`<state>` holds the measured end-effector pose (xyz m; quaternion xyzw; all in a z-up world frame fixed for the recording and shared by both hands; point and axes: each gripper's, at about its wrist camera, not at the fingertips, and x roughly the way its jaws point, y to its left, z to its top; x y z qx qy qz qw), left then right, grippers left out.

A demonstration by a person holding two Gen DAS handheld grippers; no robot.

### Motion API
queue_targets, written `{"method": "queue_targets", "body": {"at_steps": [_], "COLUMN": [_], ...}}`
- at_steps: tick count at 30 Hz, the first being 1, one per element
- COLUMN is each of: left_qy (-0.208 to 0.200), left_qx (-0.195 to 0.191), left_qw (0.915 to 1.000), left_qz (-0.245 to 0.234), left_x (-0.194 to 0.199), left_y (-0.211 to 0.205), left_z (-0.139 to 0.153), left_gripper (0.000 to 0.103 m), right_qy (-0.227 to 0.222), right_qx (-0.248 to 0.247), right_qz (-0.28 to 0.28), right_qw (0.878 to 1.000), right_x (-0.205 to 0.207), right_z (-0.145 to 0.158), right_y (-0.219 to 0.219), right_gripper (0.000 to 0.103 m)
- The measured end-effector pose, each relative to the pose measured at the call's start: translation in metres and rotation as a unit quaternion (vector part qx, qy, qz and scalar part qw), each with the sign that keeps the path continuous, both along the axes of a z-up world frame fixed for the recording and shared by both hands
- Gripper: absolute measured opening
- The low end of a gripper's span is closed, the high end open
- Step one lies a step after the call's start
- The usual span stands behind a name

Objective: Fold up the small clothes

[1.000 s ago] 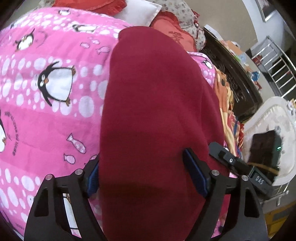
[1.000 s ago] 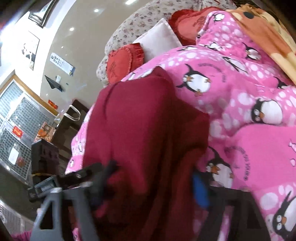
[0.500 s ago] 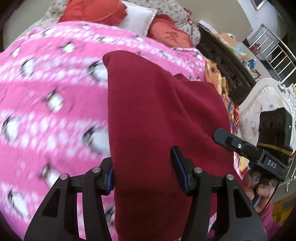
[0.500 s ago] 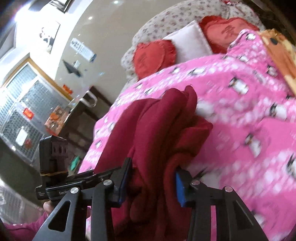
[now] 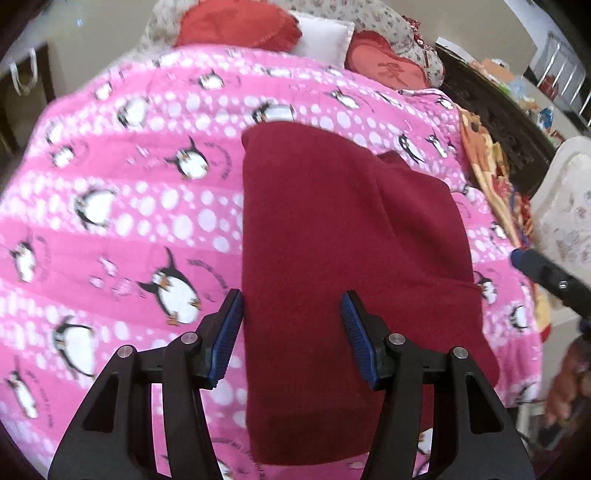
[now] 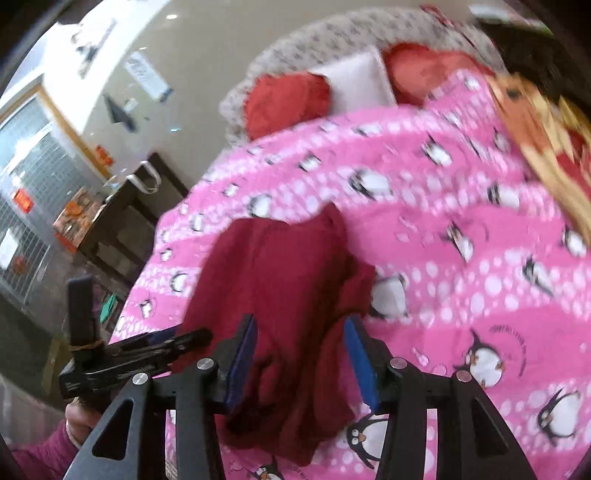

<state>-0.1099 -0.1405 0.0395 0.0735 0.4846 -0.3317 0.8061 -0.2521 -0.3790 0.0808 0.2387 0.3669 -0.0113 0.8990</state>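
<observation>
A dark red garment [image 5: 332, 229] lies folded and flat on the pink penguin blanket [image 5: 147, 206]. My left gripper [image 5: 291, 328] hovers over its near edge, jaws apart, pads not pressing the cloth. The right gripper's fingers [image 5: 535, 269] show off the garment's right side. In the right wrist view the garment [image 6: 280, 273] looks bunched below my right gripper [image 6: 301, 354]. Its jaws are opening, with cloth seen between them but not pinched. The left gripper's fingers [image 6: 166, 343] point at the garment's left edge.
Red heart cushions [image 5: 236, 26] and a white pillow [image 5: 325, 37] sit at the bed's head. An orange blanket [image 5: 487, 166] and dark wooden furniture [image 5: 498, 110] border the right side. A dark side table [image 6: 122, 221] stands left. A hand [image 6: 79, 421] holds the left gripper.
Both grippers have pulled back and up from the garment. The cloth, earlier filling the jaws and draped between them, now rests flat on the blanket.
</observation>
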Motion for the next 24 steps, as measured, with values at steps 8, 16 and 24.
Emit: {"method": "queue_targets", "body": {"at_steps": [8, 16, 24], "left_qy": [-0.056, -0.087, -0.109], "left_qx": [0.025, 0.014, -0.003], "left_qw": [0.9978, 0.9951, 0.9926], "left_qz": [0.025, 0.045, 0.053], "left_x": [-0.016, -0.029, -0.040], "left_y": [0.006, 0.009, 0.019], "left_z": [0.017, 0.033, 0.054], "left_gripper": [0.056, 0.056, 0.056], "right_qy": [0.032, 0.060, 0.011], "right_qx": [-0.074, -0.073, -0.098], "right_qz": [0.060, 0.040, 0.002], "right_qw": [0.995, 0.995, 0.995], "right_x": [0.016, 0.000, -0.023], "right_z": [-0.030, -0.045, 0.005], "right_y": [0.060, 0.051, 0.061], "right_gripper": [0.041, 0.041, 0.053]}}
